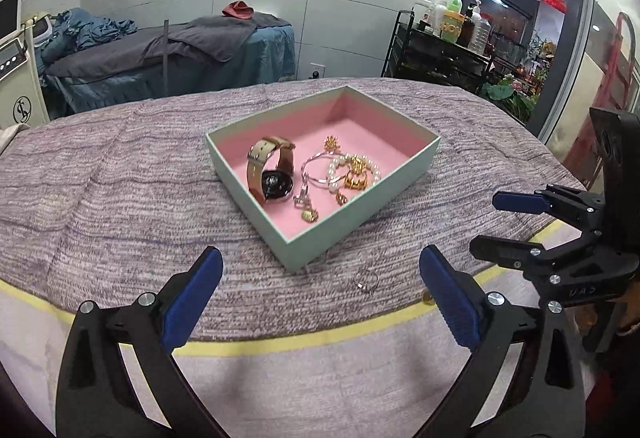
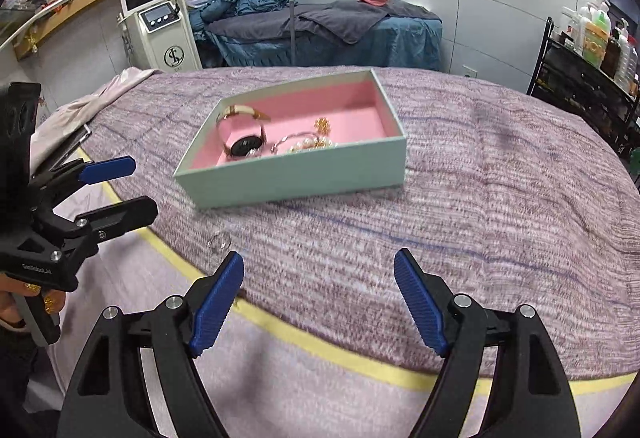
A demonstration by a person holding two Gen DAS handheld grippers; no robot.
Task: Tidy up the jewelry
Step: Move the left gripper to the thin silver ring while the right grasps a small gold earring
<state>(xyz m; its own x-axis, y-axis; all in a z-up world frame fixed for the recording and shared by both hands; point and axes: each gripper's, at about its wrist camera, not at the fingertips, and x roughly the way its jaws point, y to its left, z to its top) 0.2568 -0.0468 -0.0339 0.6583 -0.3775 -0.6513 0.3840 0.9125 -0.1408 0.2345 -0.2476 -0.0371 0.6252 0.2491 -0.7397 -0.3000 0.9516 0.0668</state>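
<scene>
On the knit bedspread [image 1: 120, 198], a silver ring [image 1: 366, 280] lies just outside the mint box [image 1: 320, 234] holding the watch [image 1: 272, 174] and other jewelry, likely next pick, left gripper [image 1: 320, 294] and right gripper [image 2: 320, 302] both spread wide, empty.

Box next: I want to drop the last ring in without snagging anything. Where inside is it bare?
Inside the box, the far pink floor toward the back corner is bare, as is the strip behind the watch. The near right, around the pearl bracelet and gold pieces, is crowded. The ring lies outside on the blanket.
</scene>
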